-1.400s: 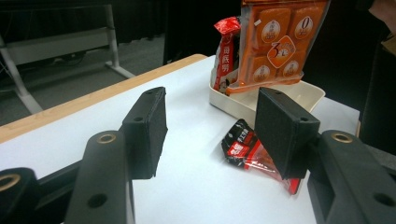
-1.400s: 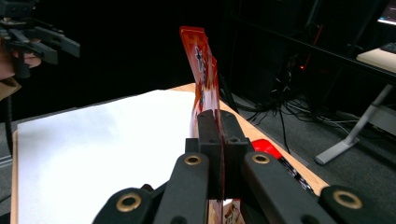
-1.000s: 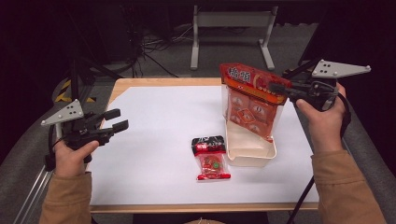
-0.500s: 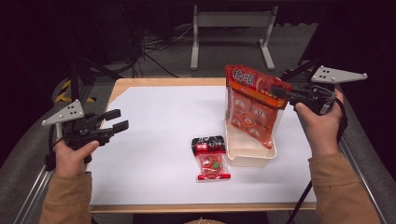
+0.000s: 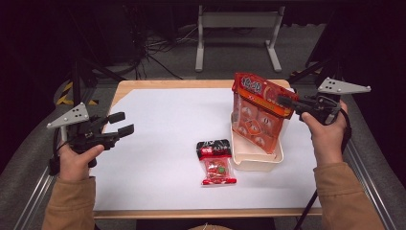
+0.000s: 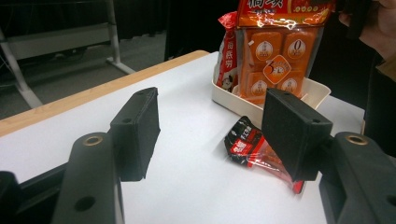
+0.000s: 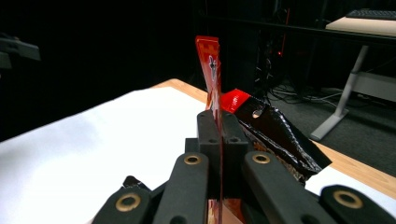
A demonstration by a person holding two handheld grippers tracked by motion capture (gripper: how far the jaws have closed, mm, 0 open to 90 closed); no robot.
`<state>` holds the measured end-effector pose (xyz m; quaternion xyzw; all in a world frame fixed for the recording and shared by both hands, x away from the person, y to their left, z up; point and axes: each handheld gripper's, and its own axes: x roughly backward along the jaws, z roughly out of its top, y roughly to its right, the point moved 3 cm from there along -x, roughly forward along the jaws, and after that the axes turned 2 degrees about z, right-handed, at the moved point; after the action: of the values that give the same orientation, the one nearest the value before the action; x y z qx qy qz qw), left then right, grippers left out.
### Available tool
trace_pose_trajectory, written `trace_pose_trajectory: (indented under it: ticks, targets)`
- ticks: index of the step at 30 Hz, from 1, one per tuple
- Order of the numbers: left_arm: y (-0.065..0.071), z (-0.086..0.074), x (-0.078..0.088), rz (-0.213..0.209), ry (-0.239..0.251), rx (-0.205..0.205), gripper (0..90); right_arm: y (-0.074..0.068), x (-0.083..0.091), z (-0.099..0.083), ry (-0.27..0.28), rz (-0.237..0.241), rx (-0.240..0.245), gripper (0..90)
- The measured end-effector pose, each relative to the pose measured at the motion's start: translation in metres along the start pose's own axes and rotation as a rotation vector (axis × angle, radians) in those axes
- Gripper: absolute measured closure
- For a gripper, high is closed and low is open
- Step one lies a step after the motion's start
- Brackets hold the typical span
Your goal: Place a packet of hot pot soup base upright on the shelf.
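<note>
High view: we see the right gripper (image 5: 286,101) clamped on the top seal of an orange snack bag (image 5: 257,115), jaws fully pinched on the film, as the right gripper view confirms. The bag hangs upright, long axis vertical, its lower edge inside the cream tray (image 5: 256,159) near the desk's right edge; a second packet already leans in the tray. We judge that the coming move is straight down from the gripper. The left gripper (image 5: 120,123) rests near the left edge, jaws apart and just opened wider, holding nothing. A small red-and-black sachet (image 5: 215,162) lies just left of the tray, between the hands, nearer the right.
</note>
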<state>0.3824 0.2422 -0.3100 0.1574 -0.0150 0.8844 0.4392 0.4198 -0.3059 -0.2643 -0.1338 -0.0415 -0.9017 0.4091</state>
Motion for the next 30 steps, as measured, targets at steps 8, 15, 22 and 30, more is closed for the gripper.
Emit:
trace_pose_trajectory:
  ticks: [8, 15, 22, 30]
  targets:
    - [0.002, 0.0, -0.005, -0.013, -0.009, -0.001, 38.3, -0.001, 0.002, -0.01, 0.003, 0.005, -0.013, 89.0]
    - [0.002, 0.0, -0.011, -0.043, 0.026, 0.005, 39.0, -0.003, -0.004, -0.023, -0.038, 0.009, -0.011, 88.8]
    - [0.005, -0.003, -0.021, -0.031, 0.065, -0.007, 33.1, -0.005, -0.008, -0.036, -0.037, 0.009, -0.022, 88.9]
    - [0.004, -0.006, -0.036, -0.041, 0.035, 0.03, 21.6, -0.004, 0.003, -0.048, -0.043, -0.017, -0.05, 88.6]
